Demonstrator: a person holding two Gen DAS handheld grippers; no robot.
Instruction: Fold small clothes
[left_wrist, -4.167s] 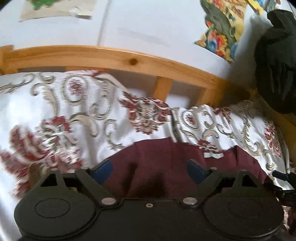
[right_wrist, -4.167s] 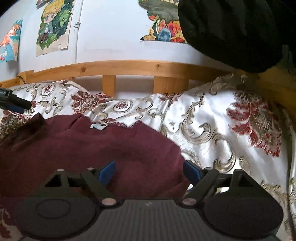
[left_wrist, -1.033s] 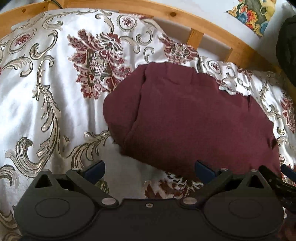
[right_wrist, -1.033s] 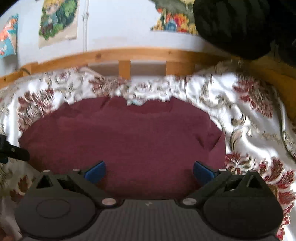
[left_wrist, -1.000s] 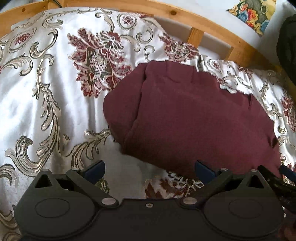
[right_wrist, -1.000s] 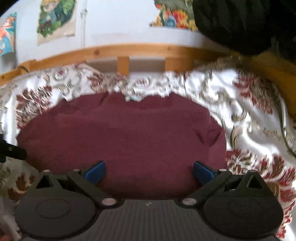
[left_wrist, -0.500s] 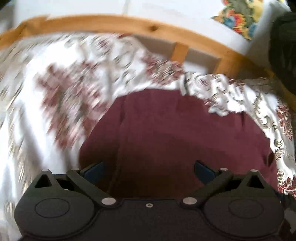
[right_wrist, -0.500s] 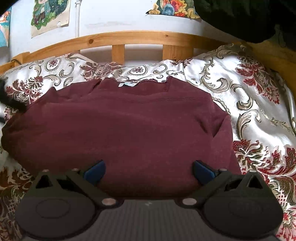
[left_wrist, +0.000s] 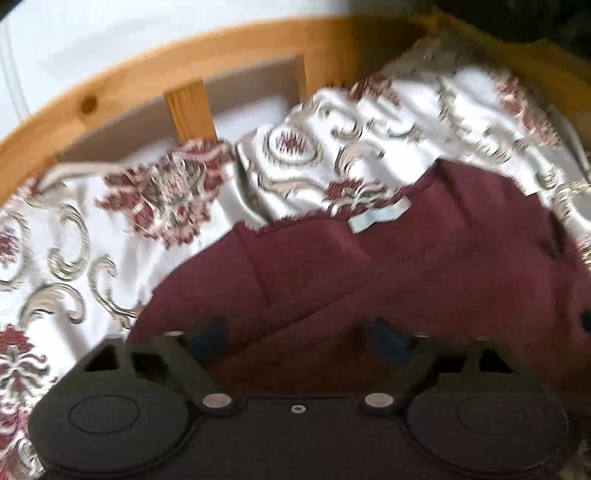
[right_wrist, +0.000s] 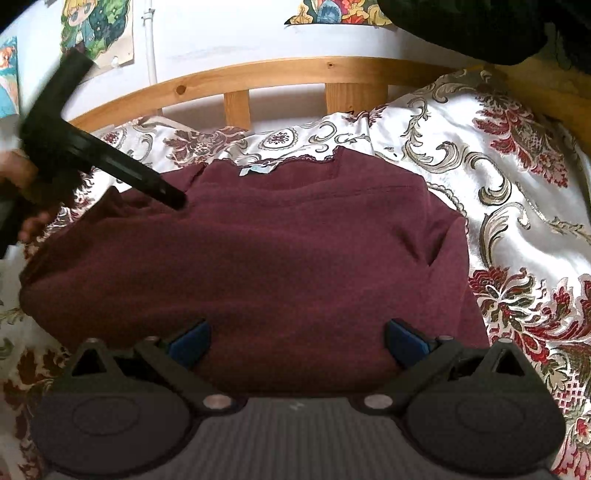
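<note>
Because it lies slumped into soft rolls on the bed, the dark maroon knitted garment (right_wrist: 258, 266) looks light, limp and quite without stiffness; I judge it will sag from any one corner and drag on the glossy white satin bedspread with red and gold flowers (right_wrist: 517, 192) beneath it, which looks slippery enough to let the whole bundle slide. At the left, the left gripper (left_wrist: 295, 332) comes in over the garment's turned-in left side, its jaws closing with cloth lying between them, though the blur hides whether the blue pads have begun to pinch it. The fold there is thick, several layers deep, so a bite on that rolled edge near the pale neck label (left_wrist: 380, 216) would probably hold best. In the middle the garment spreads flat, neckline toward the light wooden slatted headboard (right_wrist: 277, 74). Further right, the right gripper (right_wrist: 297, 338) hovers over the near hem with jaws spread wide and gripping nothing; the hem corner at the right, where the fabric puckers, seems its natural hold.
</note>
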